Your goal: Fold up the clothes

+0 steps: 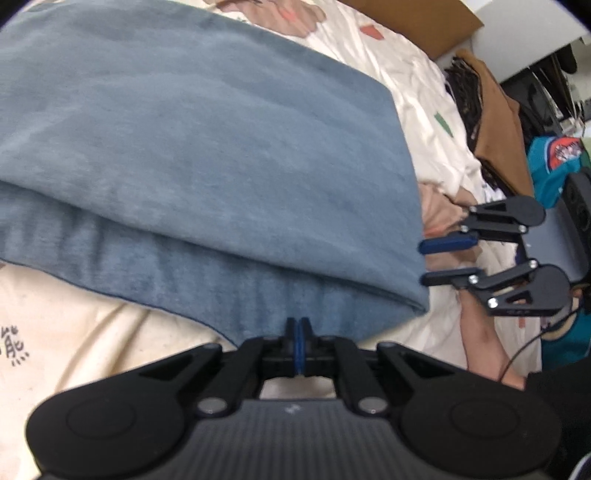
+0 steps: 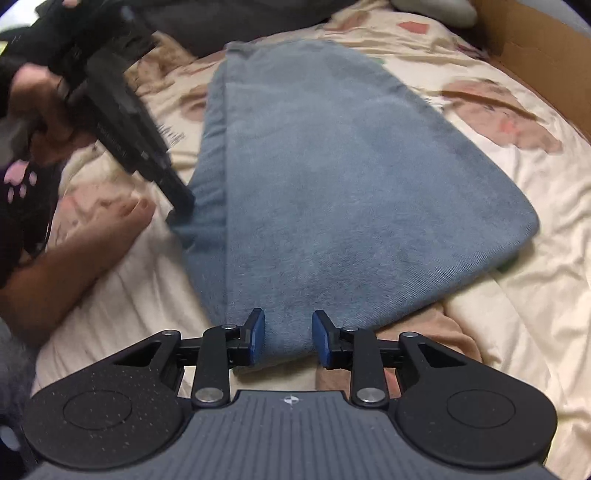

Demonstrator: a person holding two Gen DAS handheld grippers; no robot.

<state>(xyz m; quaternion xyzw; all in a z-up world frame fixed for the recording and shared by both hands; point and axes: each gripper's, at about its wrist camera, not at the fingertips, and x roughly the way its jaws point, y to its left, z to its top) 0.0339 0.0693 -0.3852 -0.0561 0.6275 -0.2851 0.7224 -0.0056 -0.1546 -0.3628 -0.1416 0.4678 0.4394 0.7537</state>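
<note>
Blue cloth [image 2: 332, 177] lies folded lengthwise on the bed [image 2: 517, 314], mid-sheet; left gripper [image 1: 298, 328] is clamped on its near long edge; right gripper [image 2: 288, 338] stands part-open astride the end, not pinching; close fully before lifting, raise both ends evenly.

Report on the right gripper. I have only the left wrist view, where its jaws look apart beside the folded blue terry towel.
Observer: In the right wrist view, the right gripper has the near end of the folded blue terry towel lying between its blue pads, and the jaws are apart.
Operator: Give me the towel's far end.
Observer: It lies flat on the cream printed bedsheet, just short of a dark cushion.
Operator: Check my left gripper from there.
Observer: The left gripper meets the edge of the uncovered lower layer, on the towel's left side in that view.
</note>
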